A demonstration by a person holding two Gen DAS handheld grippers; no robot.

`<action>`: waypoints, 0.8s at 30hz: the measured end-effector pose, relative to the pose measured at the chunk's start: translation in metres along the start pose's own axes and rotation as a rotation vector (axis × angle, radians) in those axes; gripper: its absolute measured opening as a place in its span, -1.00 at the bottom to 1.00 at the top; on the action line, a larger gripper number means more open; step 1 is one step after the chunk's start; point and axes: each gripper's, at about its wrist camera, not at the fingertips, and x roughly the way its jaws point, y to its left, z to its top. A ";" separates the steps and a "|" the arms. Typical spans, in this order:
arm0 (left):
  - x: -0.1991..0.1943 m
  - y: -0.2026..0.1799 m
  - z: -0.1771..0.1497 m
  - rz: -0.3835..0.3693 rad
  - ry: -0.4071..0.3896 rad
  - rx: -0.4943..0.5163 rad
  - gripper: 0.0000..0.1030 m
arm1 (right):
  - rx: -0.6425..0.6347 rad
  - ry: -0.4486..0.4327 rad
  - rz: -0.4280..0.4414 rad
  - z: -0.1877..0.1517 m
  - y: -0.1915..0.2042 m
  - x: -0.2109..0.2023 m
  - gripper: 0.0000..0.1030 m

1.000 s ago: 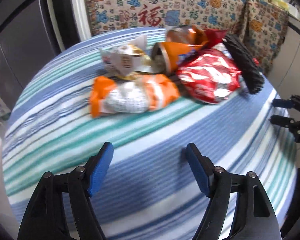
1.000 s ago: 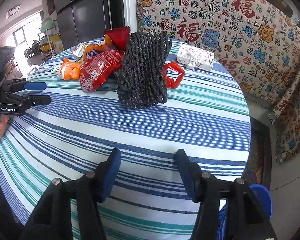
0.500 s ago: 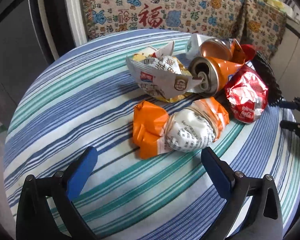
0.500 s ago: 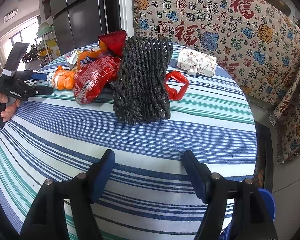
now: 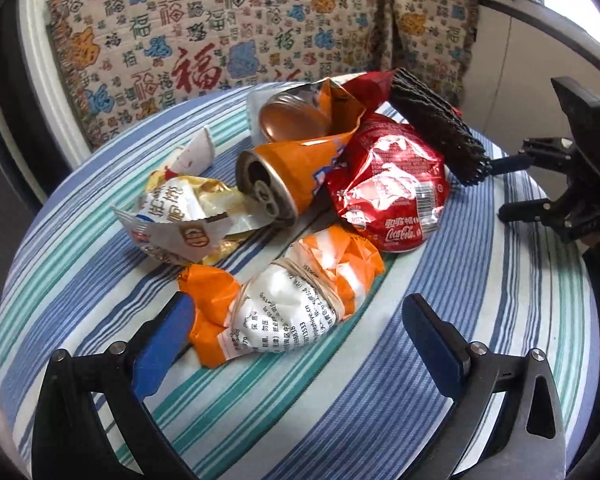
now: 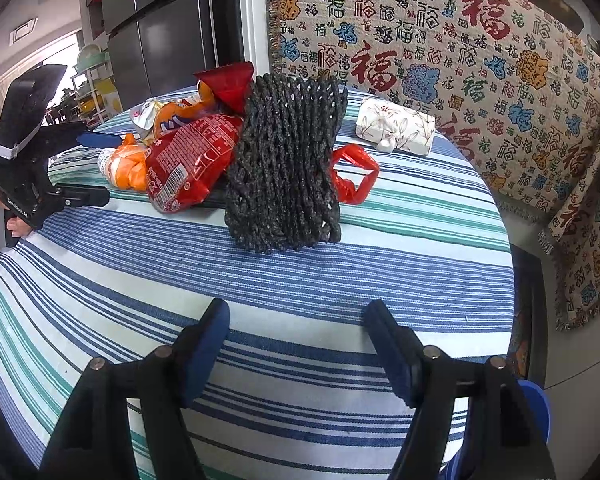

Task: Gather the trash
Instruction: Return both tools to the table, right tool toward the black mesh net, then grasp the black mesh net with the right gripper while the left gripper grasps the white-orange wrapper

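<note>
On the striped tablecloth (image 5: 480, 300), the left gripper (image 5: 296, 320) gapes wide around a rubber-banded orange wrapper (image 5: 288, 300), poised to pinch it. From the right wrist, the right gripper (image 6: 296, 340) waits wide and empty, well short of the black mesh bag (image 6: 288, 164), likely the trash's destination.

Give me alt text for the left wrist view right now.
The open left gripper frames an orange-and-white crumpled wrapper on the striped tablecloth, not yet gripping it. Behind it lie an orange can, a red Coca-Cola wrapper and a black mesh bag; the right gripper is at right.
</note>
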 end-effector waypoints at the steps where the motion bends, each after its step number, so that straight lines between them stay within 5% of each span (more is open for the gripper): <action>1: -0.001 -0.002 0.000 -0.030 0.012 0.007 0.98 | 0.000 0.005 0.002 0.000 -0.001 0.000 0.42; 7: -0.032 -0.022 -0.017 -0.300 0.093 0.056 0.98 | 0.004 0.030 0.003 -0.001 -0.002 0.001 0.42; 14: -0.049 -0.016 -0.003 -0.212 -0.032 -0.018 0.97 | 0.053 -0.042 0.020 0.015 0.004 -0.002 0.41; 20: -0.023 -0.064 0.012 -0.200 -0.004 0.125 0.96 | 0.090 -0.073 0.006 0.039 0.013 0.011 0.41; 22: -0.018 -0.075 0.007 -0.195 0.036 0.162 0.77 | 0.103 -0.068 0.022 0.044 0.013 0.014 0.26; 24: -0.019 -0.075 0.002 -0.170 0.050 0.167 0.58 | 0.119 -0.052 0.028 0.046 0.009 0.016 -0.59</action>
